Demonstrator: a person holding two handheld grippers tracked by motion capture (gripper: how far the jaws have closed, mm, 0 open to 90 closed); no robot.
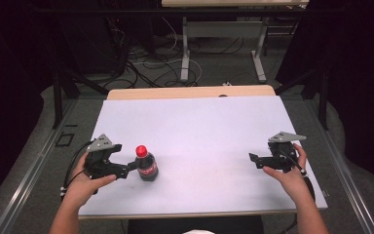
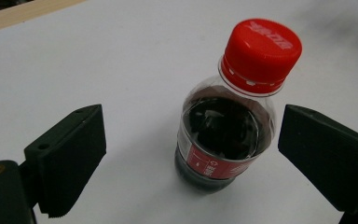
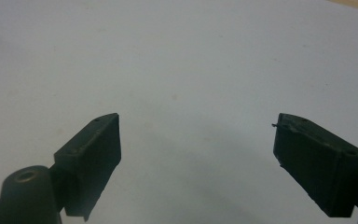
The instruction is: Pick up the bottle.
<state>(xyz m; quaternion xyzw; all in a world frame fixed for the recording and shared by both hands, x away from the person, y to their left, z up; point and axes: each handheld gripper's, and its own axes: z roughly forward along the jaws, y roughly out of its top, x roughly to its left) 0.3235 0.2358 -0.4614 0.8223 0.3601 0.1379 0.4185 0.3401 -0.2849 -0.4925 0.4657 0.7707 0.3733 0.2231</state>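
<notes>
Left gripper view: small clear plastic cola bottle with red cap (image 2: 228, 121), upright on the white table sheet (image 2: 121, 56), between your left gripper (image 2: 191, 158) jaws, ungripped. Right gripper (image 3: 198, 163) agape, empty. Grasp pending.

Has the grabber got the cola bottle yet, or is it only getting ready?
Only getting ready. Done: the left gripper has its open jaws on either side of the cola bottle, which stands upright with its red cap on. Left: squeezing and lifting. The right gripper is open over bare table.
</notes>
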